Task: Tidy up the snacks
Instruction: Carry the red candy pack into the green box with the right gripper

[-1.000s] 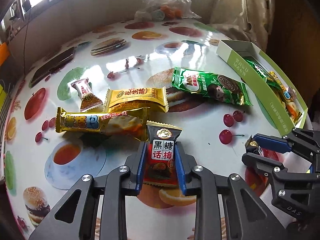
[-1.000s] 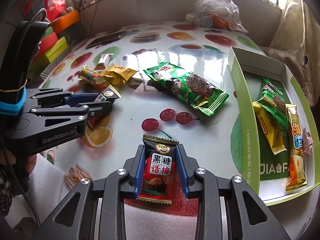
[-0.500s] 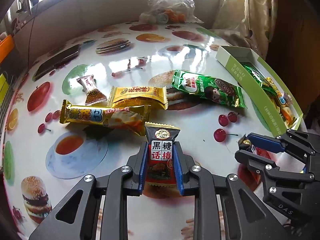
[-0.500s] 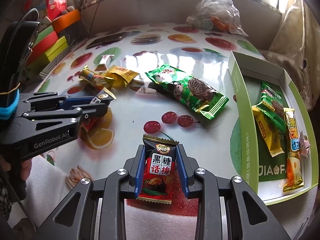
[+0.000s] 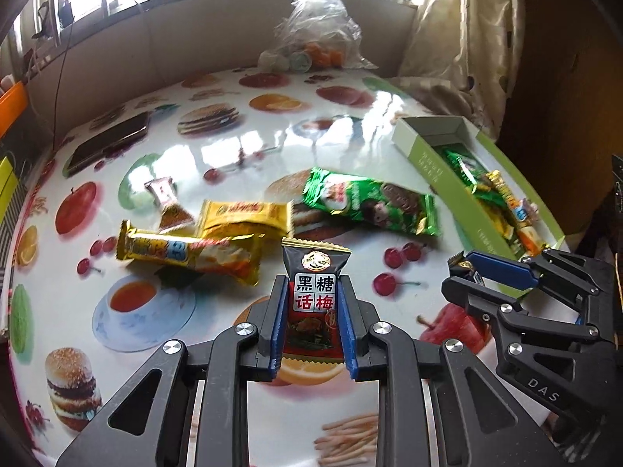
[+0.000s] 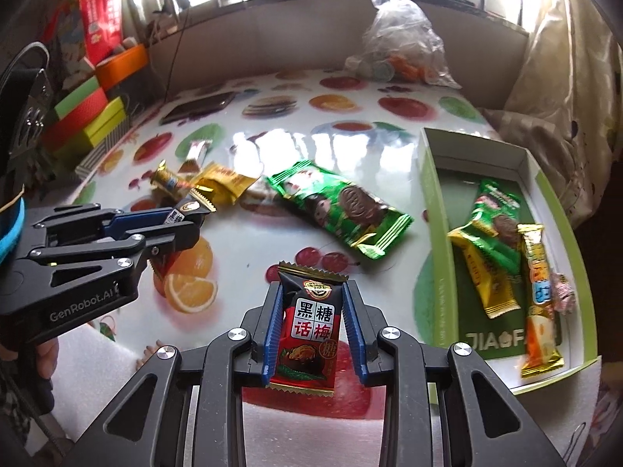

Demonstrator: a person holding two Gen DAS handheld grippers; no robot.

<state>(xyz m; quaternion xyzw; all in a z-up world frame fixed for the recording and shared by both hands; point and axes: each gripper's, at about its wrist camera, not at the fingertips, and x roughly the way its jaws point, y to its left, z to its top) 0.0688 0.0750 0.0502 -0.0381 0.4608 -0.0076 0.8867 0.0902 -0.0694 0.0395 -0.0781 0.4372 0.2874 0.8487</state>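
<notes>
Left hand-held gripper (image 5: 312,303): clamped on a black-and-red plum candy packet (image 5: 314,299), held upright just above the bench (image 5: 249,148).
Right hand-held gripper (image 6: 311,327): clamped on a second plum candy packet (image 6: 311,327) of the same kind, also lifted clear of the bench.
Handling: both packets look light, with soft, crinkly foil that is likely slippery; the blue fingers pinch each one across its flat middle, which seems the safest hold, as the crimped ends would fold.
Green box (image 6: 436,233): at 3 o'clock in the right wrist view, open, already holding a green wafer pack, a yellow bar, an orange-yellow stick and a small pink sweet.
Still loose on the bench: large green wafer pack (image 5: 370,202) at 1 o'clock of the left packet, yellow bar (image 5: 245,214) and long gold bar (image 5: 187,253) at 10 to 11 o'clock, small brown sweet (image 5: 167,202) beyond them.
In the way: the near box wall must be cleared; the two hand-held grippers sit close together and could collide.
Background: clear plastic bag (image 5: 315,35) at 12 o'clock, dark phone (image 5: 109,142) at 10 o'clock.
</notes>
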